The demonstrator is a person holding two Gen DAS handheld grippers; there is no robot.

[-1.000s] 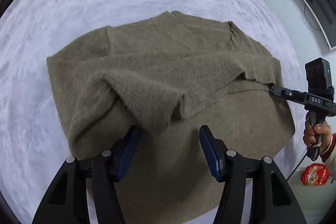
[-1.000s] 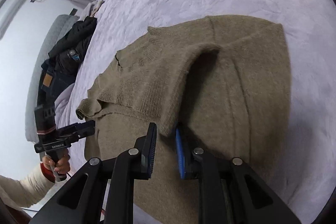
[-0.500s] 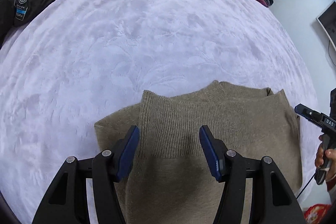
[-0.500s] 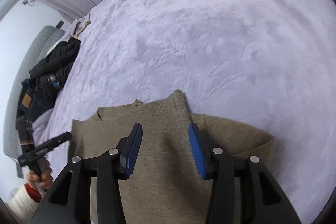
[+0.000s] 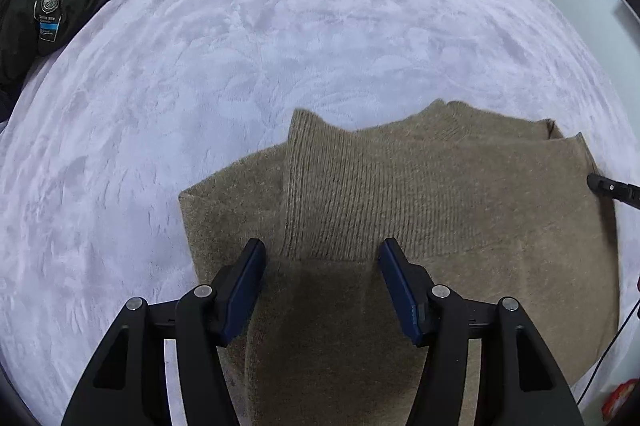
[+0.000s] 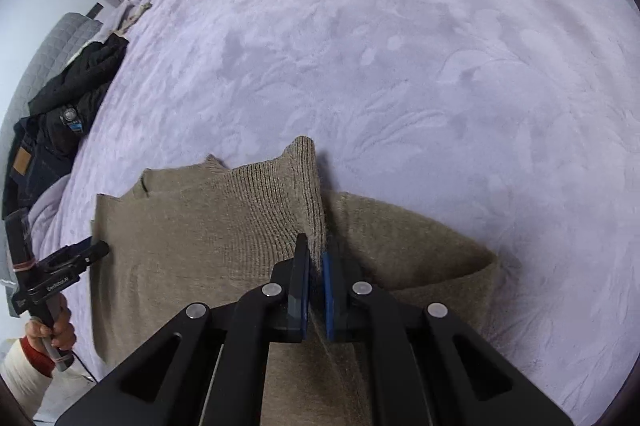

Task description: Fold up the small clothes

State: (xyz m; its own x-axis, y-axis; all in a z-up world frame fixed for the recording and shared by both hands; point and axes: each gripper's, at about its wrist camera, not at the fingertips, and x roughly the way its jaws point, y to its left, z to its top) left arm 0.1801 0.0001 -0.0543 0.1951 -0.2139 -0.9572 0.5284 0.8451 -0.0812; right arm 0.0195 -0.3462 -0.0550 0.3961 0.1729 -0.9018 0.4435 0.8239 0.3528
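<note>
Now right tongs (image 6: 316,266) just closed, pinching sweater (image 5: 460,194) fold; left tongs (image 5: 322,254) spread; sweater's near edge cut off.

Soft, even daylight, faint shadows, sharp focus, strong fisheye bending and dark corners.

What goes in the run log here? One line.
left gripper: open over sweater | right gripper: shut on sweater fold | bed
</note>
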